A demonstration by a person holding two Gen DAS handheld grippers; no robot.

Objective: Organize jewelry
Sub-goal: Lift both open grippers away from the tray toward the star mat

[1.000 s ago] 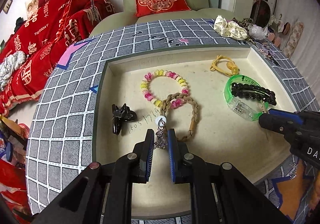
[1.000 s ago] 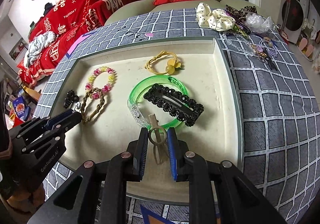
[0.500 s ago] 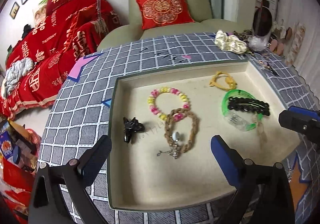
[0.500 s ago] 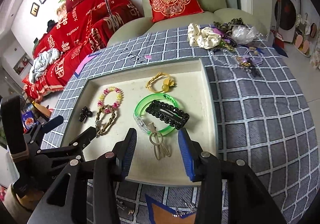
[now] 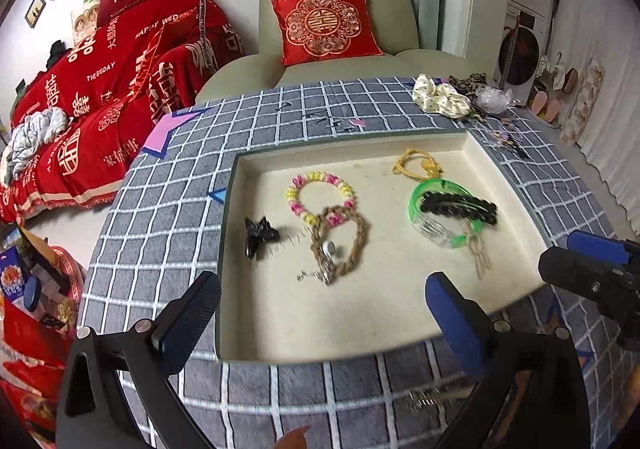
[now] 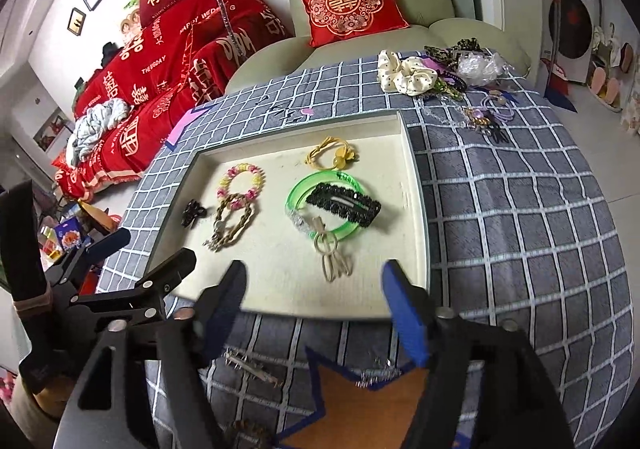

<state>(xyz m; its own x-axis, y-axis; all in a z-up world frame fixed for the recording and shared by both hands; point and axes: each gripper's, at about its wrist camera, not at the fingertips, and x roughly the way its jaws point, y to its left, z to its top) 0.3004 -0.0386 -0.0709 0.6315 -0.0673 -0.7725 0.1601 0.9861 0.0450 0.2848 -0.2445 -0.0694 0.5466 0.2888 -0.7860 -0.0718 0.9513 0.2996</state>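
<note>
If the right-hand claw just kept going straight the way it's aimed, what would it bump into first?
Probably the beige hair tie lying in the tray, near its front edge. The right gripper, its jaws opening with nothing between them, points down at it. Depth is hard to judge; it might meet bare tray floor.

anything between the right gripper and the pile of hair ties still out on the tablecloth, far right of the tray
Nothing visible. The right gripper, jaws opening and empty, hangs over the tray's near edge; only bare checked cloth lies between it and the pile.

Both grippers were matte black linkage frames with silver pivot screws. Left gripper (image 5: 322,307) and right gripper (image 6: 314,301) fingers (image 6: 404,313) carried blue ribbed pads; white lettering marked one body.
</note>
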